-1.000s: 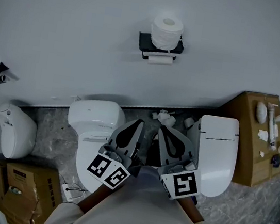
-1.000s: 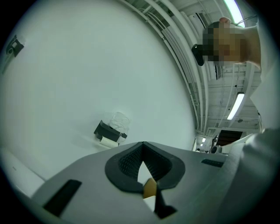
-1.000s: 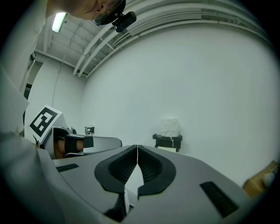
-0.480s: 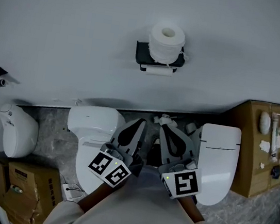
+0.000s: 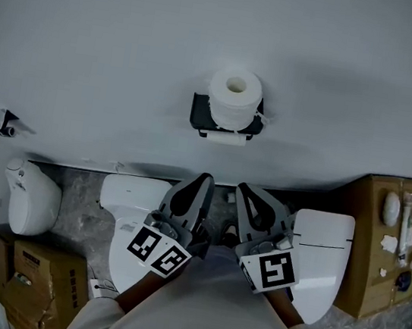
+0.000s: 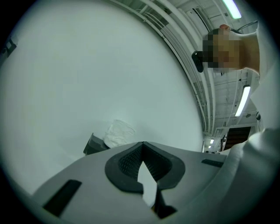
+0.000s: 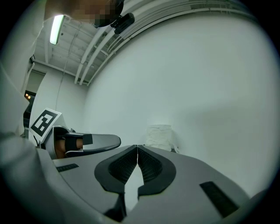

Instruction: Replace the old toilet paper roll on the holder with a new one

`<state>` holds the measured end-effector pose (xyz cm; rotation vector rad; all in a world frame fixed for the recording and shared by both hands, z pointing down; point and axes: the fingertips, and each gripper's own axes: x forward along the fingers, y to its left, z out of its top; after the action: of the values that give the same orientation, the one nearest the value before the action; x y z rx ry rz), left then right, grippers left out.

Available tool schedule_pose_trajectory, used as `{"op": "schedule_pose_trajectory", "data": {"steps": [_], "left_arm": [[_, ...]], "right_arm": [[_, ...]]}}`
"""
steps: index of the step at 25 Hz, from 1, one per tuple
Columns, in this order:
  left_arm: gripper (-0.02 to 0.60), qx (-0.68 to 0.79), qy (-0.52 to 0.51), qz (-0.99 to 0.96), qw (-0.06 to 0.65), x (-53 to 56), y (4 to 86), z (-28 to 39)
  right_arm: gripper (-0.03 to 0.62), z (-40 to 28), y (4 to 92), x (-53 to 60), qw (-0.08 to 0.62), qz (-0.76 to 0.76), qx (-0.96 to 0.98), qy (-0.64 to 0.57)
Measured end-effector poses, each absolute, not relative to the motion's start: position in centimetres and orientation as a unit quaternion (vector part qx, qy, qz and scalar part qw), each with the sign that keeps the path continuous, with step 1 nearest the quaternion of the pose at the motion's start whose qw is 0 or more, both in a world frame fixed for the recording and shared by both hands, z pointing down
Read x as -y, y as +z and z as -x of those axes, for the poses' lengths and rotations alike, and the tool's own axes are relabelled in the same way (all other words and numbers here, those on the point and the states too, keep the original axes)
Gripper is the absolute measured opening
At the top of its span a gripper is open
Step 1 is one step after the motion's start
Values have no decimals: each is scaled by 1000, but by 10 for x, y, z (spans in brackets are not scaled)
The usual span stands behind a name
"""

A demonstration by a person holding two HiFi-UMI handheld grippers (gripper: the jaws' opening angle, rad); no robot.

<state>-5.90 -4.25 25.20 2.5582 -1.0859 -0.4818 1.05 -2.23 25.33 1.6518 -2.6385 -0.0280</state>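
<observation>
A white toilet paper roll (image 5: 234, 97) stands upright on top of a black wall holder (image 5: 200, 115), with a smaller white roll (image 5: 226, 137) hung under it. The roll on top also shows in the left gripper view (image 6: 118, 133) and the right gripper view (image 7: 160, 136). My left gripper (image 5: 206, 177) and right gripper (image 5: 241, 187) are side by side below the holder, apart from it, both pointing at the wall. Both are shut with nothing between the jaws, as seen in the left gripper view (image 6: 142, 143) and the right gripper view (image 7: 137, 146).
Two white toilets (image 5: 126, 195) (image 5: 325, 247) stand on the floor below, left and right of my grippers. A white urinal-like fixture (image 5: 30, 196) and cardboard boxes (image 5: 28, 273) are at the left. A brown box (image 5: 374, 246) with small parts stands at the right.
The holder and roll have shifted down in the head view and look larger, so both grippers are closer to the wall. Both stay shut and empty.
</observation>
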Motion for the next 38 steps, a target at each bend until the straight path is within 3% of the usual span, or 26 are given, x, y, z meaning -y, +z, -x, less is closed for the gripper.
{"op": "schedule_pose_trajectory", "data": {"steps": [7, 22, 32, 38], "left_arm": [[5, 413, -198, -874, 163, 73, 253, 48], [6, 371, -320, -762, 424, 133, 339, 33], [9, 352, -377, -700, 494, 151, 365, 24], [176, 356, -378, -685, 510, 160, 377, 20]], "right_arm": [[18, -28, 253, 49, 16, -505, 863, -22], [18, -32, 252, 96, 14, -512, 858, -25], [18, -37, 253, 115, 19, -523, 852, -17], [18, -40, 256, 119, 24, -525, 851, -16]]}}
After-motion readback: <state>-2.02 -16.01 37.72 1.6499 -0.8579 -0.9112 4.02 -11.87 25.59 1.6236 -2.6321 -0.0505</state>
